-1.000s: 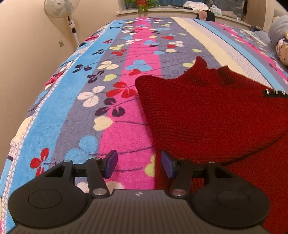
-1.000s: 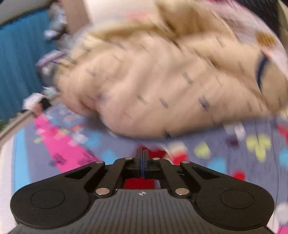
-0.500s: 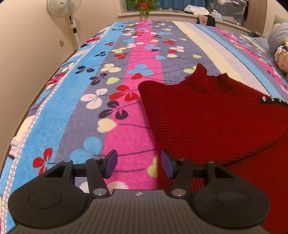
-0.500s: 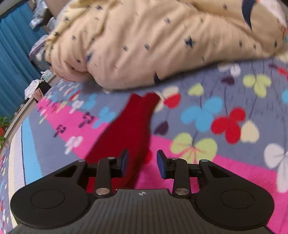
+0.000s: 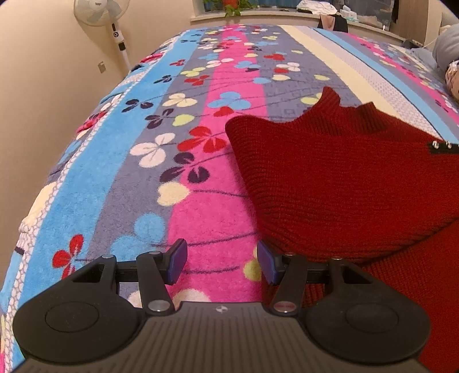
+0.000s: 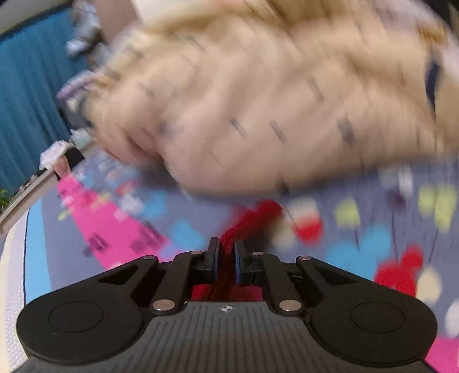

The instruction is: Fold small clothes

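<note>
A red knitted sweater [image 5: 344,172] lies on the flowered striped blanket [image 5: 186,129], partly folded over itself, with small metal studs near the right edge. My left gripper [image 5: 221,261] is open and empty, low over the blanket at the sweater's left edge. In the blurred right wrist view, my right gripper [image 6: 226,258] is shut on a strip of the red sweater [image 6: 252,218], which runs forward from between the fingers.
A cream star-print pile of bedding [image 6: 272,100] fills the space ahead of the right gripper. A standing fan [image 5: 100,17] and beige wall are to the left of the bed. A window ledge with a plant [image 5: 232,5] is at the far end.
The right gripper, open half a second ago over the red strip, has closed on it and is moving, so its view is blurred. The left gripper stays open and hardly moved.
</note>
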